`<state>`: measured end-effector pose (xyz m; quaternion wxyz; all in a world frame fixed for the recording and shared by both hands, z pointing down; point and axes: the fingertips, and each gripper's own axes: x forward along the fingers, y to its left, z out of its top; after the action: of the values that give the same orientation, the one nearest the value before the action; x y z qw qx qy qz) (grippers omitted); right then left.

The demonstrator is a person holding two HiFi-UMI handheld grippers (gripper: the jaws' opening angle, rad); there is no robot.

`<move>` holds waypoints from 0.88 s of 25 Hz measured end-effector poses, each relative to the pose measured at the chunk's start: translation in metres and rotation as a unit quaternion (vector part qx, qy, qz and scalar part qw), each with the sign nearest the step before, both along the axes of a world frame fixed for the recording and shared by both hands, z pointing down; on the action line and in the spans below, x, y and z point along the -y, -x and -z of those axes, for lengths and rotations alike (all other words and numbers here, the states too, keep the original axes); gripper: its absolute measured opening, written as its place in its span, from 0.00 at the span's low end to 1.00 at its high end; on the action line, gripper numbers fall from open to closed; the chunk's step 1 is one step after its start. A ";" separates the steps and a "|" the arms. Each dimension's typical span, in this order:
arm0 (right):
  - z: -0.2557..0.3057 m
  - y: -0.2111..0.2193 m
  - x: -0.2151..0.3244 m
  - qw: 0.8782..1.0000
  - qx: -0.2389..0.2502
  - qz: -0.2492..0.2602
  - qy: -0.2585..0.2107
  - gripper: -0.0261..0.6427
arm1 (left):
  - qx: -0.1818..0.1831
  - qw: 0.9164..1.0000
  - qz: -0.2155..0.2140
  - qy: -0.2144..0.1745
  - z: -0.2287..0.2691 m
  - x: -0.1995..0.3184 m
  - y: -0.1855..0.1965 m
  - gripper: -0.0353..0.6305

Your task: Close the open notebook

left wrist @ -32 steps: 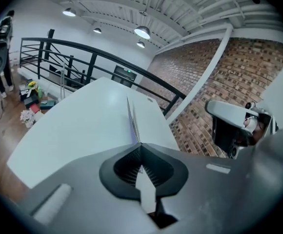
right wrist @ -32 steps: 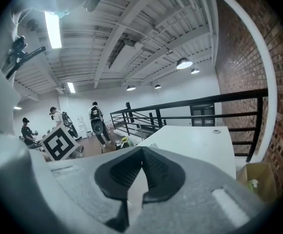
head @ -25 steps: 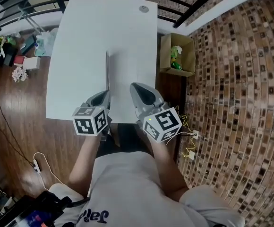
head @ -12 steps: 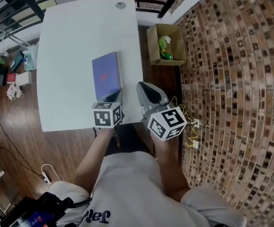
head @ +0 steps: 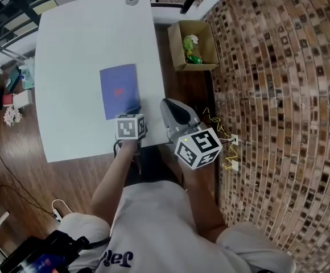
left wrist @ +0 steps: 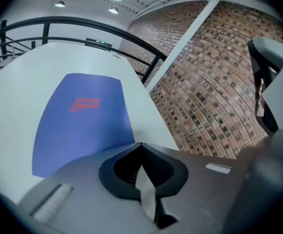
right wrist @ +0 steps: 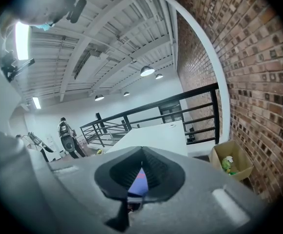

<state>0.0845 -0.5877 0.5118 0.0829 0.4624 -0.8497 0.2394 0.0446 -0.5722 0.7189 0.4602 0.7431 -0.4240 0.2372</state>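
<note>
Jaws closed and empty on left gripper [head: 133,109] and right gripper [head: 171,104]; notebook [head: 119,90] looks light, thin, bendable: pinch its free cover edge.

Closed blue rectangular notebook [head: 119,90] lying flat on a white rectangular table [head: 74,67], left gripper [head: 132,111] at the notebook's near right corner, grey right gripper [head: 168,104] by the table's right edge, open cardboard box [head: 207,40] beside a brown brick wall [head: 279,95].
</note>
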 end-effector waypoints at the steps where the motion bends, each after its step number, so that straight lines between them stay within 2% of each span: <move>1: 0.000 -0.001 0.000 1.000 0.002 -0.001 0.000 0.02 | -0.001 1.000 -0.001 0.005 -0.003 0.000 0.000 0.08; 6: 0.004 0.003 -0.006 1.000 0.009 -0.002 -0.006 0.02 | -0.021 1.000 -0.010 0.018 -0.011 -0.001 -0.004 0.08; 9: 0.014 0.006 -0.015 1.000 0.013 -0.005 -0.016 0.02 | -0.016 1.000 -0.025 0.006 -0.004 -0.004 -0.001 0.08; 12: 0.032 0.007 -0.027 0.999 0.013 -0.010 -0.040 0.02 | -0.026 0.999 -0.032 -0.035 0.025 -0.009 0.008 0.08; 15: 0.053 0.010 -0.048 0.998 0.010 -0.020 -0.064 0.02 | -0.078 0.995 -0.014 -0.065 0.066 -0.020 0.023 0.08; 17: 0.067 0.018 -0.067 0.997 0.007 -0.020 -0.079 0.02 | -0.099 0.990 -0.003 -0.099 0.098 -0.029 0.040 0.08; 19: 0.081 0.025 -0.087 0.995 -0.001 -0.015 -0.096 0.02 | -0.111 0.983 0.000 -0.148 0.137 -0.038 0.055 0.08; 22: 0.106 0.034 -0.115 0.992 -0.016 -0.003 -0.125 0.02 | -0.118 0.965 0.003 -0.236 0.201 -0.056 0.074 0.08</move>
<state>0.0507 -0.4730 0.4054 0.0377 0.4757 -0.8700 0.1240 -0.0297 -0.5164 0.5179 0.3191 0.8522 -0.4128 0.0396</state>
